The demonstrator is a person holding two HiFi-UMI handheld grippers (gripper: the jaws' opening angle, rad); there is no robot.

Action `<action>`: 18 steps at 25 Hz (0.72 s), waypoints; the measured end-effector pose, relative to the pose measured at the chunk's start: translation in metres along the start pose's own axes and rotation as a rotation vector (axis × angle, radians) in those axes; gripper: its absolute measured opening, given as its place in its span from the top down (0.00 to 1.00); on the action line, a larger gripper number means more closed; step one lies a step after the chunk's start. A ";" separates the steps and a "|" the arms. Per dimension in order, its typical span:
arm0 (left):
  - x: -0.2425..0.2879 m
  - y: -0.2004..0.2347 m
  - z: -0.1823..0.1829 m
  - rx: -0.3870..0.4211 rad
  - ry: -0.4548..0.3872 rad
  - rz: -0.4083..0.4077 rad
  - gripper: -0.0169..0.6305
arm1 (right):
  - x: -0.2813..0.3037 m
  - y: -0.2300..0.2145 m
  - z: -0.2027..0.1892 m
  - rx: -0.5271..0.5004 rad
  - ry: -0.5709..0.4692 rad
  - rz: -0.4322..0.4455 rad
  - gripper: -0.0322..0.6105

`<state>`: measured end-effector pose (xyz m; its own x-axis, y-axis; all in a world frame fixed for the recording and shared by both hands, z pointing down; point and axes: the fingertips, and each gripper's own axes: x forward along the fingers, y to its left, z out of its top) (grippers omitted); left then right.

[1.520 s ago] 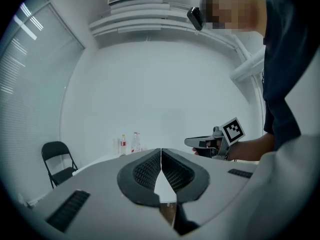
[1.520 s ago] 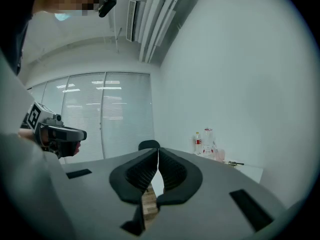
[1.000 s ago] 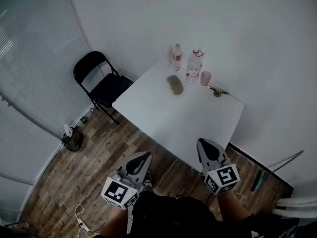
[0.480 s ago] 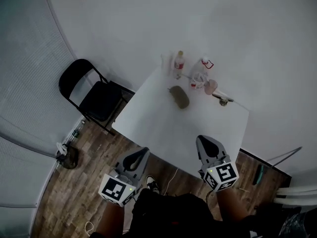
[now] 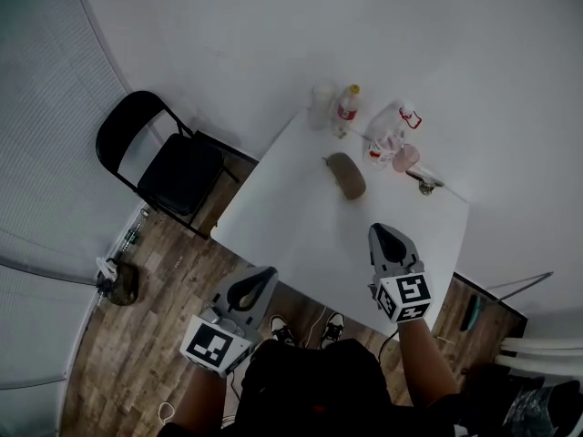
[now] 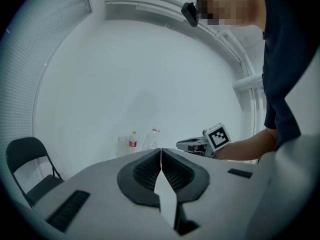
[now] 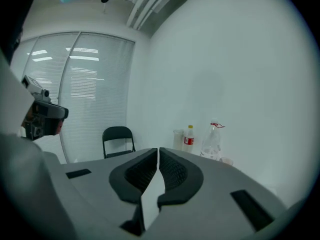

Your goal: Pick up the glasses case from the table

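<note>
1. Head view puts the case (image 5: 346,175) in the upper middle of the frame, on the far part of the table (image 5: 273,217). It lies flat, near the bottles (image 5: 347,106) and the cup (image 5: 405,157).
2. The right gripper (image 5: 384,233) hangs over the near part of the table, well apart from the case. Its jaws are pressed together, with nothing between them.
3. The left gripper (image 5: 262,274) is at the lower left, off the table edge and above the floor. Its jaws are also pressed together and empty.
4. I judge this as the approach; the case is not yet touched.
5. If a gripper arrives with its jaws together, it may push the case toward the bottles instead of taking it.
6. A reach that goes too far could knock over the cup or a bottle.
7. The case looks rounded, so a pinch near its end may slip off.
</note>
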<state>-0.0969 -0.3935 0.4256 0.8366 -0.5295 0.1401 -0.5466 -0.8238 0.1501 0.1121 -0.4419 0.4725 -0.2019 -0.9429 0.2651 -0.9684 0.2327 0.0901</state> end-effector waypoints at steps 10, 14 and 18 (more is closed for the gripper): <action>0.037 0.005 -0.003 0.003 0.034 0.035 0.94 | 0.138 -0.073 -0.090 -0.028 0.291 0.027 0.55; 0.047 0.010 -0.011 -0.016 0.065 0.076 0.94 | 0.192 -0.092 -0.127 0.014 0.399 0.038 0.43; 0.047 0.021 -0.022 -0.055 0.102 0.131 0.94 | 0.238 -0.104 -0.167 0.003 0.506 0.040 0.37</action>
<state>-0.0703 -0.4313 0.4572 0.7516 -0.6060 0.2605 -0.6542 -0.7355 0.1765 0.1890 -0.6502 0.6867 -0.1435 -0.6992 0.7003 -0.9619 0.2649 0.0673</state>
